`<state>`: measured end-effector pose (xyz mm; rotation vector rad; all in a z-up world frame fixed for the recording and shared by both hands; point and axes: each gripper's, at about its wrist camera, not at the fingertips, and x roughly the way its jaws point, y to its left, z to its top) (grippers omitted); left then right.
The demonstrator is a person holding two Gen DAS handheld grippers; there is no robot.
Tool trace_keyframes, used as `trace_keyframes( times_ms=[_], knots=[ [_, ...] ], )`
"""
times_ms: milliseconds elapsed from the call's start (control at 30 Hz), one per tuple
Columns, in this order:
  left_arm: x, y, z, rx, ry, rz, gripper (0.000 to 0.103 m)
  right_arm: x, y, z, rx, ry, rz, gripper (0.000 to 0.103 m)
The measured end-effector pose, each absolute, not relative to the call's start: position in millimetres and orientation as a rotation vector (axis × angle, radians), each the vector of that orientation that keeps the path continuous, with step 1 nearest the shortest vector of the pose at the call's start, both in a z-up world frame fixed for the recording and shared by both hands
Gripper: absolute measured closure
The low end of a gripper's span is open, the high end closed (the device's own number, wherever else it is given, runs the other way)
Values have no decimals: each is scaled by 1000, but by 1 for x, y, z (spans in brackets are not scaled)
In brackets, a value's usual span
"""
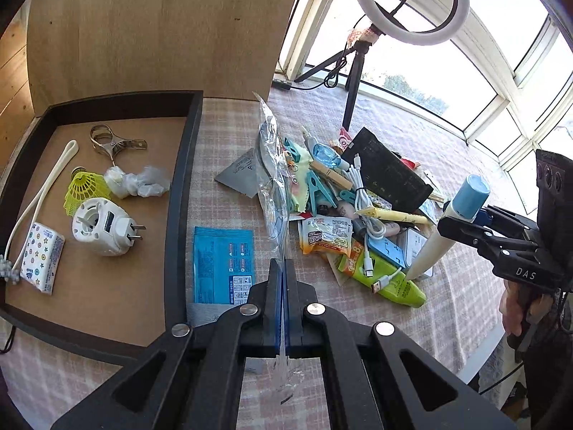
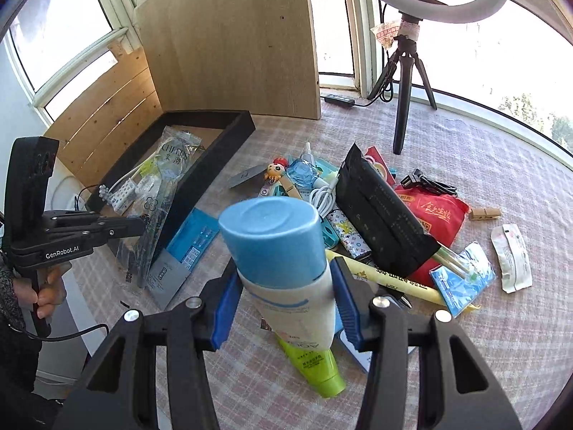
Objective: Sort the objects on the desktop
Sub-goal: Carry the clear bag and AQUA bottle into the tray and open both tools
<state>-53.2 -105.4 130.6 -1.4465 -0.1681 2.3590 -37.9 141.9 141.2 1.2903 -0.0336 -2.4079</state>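
Clutter [image 1: 361,215] for sorting lies heaped on the checked cloth of the worktop [image 2: 465,340]: clothes pegs, a white USB cable [image 1: 365,222], a black pouch [image 2: 379,222], a green tube [image 2: 315,369], snack packets and a red bag [image 2: 437,215]. To its left stands a black-walled tray [image 1: 186,186] that already holds a white plug-in device [image 1: 102,227], a yellow shuttlecock [image 1: 84,188], a metal clip [image 1: 114,143], a tissue pack [image 1: 41,258] and a crumpled wrapper. The left claw [image 1: 283,308] is pressed together on a long clear plastic bag [image 1: 274,179], which hangs up off the worktop beside the tray's wall. The right claw [image 2: 286,304] pinches a cream tube with a blue cap [image 2: 283,251] just under the cap, its tail pointing down over the green tube. A blue sachet [image 1: 222,265] lies flat between tray and heap. Behind, a ring light [image 1: 412,3] on a tripod stands before the windows, next to an upright wooden board [image 1: 161,28].
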Motion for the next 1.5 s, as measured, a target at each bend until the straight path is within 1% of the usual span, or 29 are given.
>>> trace_keyframes(
  times_ms=[167, 367, 567, 867, 1100, 1300, 1333, 1367, 1400, 1433, 1500],
  knots=[
    [-51, -140, 147, -1410, -173, 2426, 103, -38, 118, 158, 1238, -39, -2412, 55],
    [-51, -193, 159, -1391, -204, 2511, 103, -44, 67, 175, 1193, -60, -2379, 55],
    [-58, -243, 159, -1401, -204, 2579, 103, -63, 17, 176, 1166, -102, -2312, 55],
    [-88, -294, 151, -1404, -204, 2625, 103, -81, -59, 161, 1194, -178, -2218, 55],
    [-120, -309, 138, -1417, -181, 2620, 103, -90, -100, 130, 1297, -204, -2166, 55],
    [-142, -308, 129, -1428, -140, 2607, 103, -102, -115, 118, 1356, -209, -2155, 55],
    [-145, -308, 128, -1431, -134, 2607, 99, -104, -117, 118, 1371, -202, -2158, 54],
    [-148, -308, 128, -1436, -130, 2609, 93, -106, -118, 117, 1388, -188, -2165, 54],
    [-151, -308, 127, -1441, -126, 2611, 74, -109, -119, 117, 1398, -177, -2175, 47],
    [-153, -309, 126, -1440, -124, 2616, 62, -111, -118, 118, 1403, -167, -2189, 41],
    [-153, -310, 127, -1423, -123, 2630, 61, -114, -115, 120, 1407, -149, -2216, 41]
  ],
)
